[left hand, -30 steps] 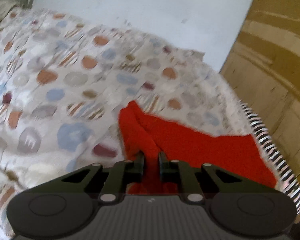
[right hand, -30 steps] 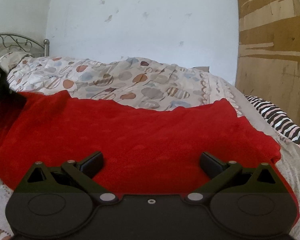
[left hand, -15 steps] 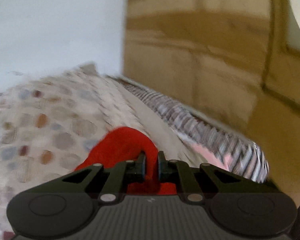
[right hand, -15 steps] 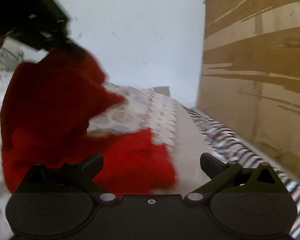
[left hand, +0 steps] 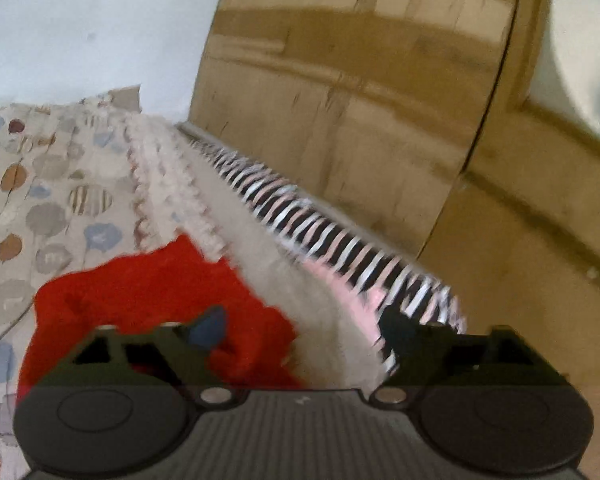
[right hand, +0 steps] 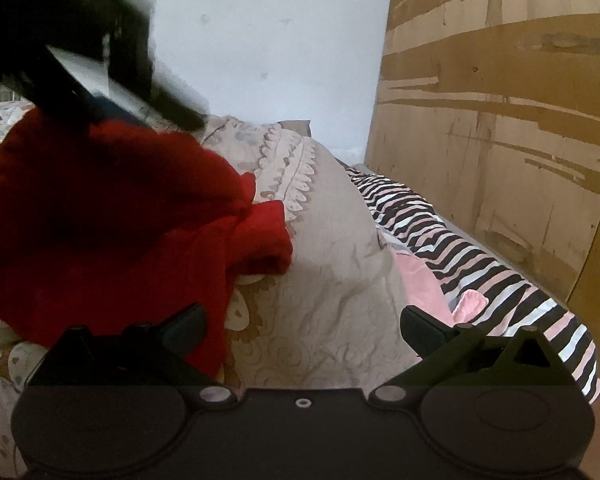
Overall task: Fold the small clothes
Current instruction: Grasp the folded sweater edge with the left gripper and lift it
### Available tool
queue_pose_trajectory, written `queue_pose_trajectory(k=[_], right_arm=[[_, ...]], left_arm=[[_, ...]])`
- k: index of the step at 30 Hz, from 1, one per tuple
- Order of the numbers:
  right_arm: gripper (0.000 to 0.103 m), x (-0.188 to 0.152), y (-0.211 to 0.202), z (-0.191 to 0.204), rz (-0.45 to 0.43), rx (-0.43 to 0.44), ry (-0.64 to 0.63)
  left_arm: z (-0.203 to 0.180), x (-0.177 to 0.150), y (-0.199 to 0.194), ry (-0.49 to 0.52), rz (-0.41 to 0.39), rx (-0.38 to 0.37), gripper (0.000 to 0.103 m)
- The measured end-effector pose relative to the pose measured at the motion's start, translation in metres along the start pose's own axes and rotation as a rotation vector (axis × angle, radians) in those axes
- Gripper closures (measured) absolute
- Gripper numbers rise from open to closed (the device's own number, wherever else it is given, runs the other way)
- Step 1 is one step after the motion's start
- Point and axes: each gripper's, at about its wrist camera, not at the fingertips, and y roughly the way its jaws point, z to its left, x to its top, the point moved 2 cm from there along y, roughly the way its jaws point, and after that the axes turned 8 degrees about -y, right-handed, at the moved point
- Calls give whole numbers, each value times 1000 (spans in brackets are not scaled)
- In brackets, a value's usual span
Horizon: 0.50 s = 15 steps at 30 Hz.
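A red fleece garment [left hand: 148, 300] lies bunched on the patterned quilt [left hand: 60, 184]. My left gripper [left hand: 304, 328] is open just above its right end, with the left fingertip [left hand: 208, 326] against the red cloth. In the right wrist view the garment [right hand: 100, 220] is folded over itself in a loose heap at the left, and the left gripper [right hand: 140, 108] hovers blurred above it. My right gripper [right hand: 302, 320] is open and empty over the beige quilt [right hand: 332, 272], to the right of the garment.
A black, white and pink striped blanket [right hand: 480, 272] runs along the bed's right side. A brown wooden wardrobe [right hand: 500, 120] stands right behind it. A white wall [right hand: 280, 40] is at the back.
My left gripper carried one end of the red garment over to the right, folding it, then opened and let go. My right gripper stayed open.
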Motion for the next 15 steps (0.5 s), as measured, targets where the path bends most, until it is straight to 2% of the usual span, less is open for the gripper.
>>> queue_pose_trajectory(k=[3, 7, 10, 13, 15], right_arm=[[0, -1, 1, -3, 9, 2, 14], [0, -1, 1, -6, 26, 6, 23], [0, 3, -2, -8, 18, 6, 20], [0, 12, -8, -14, -36, -6, 27], [0, 22, -9, -22, -77, -4, 40]], left_arm=[[-9, 2, -17, 31, -43, -16, 4], [-14, -5, -52, 53, -193, 18, 1], [-8, -13, -74, 69, -291, 130, 0], [6, -21, -77, 121, -280, 275, 0], [22, -29, -71, 139, -239, 337, 0]])
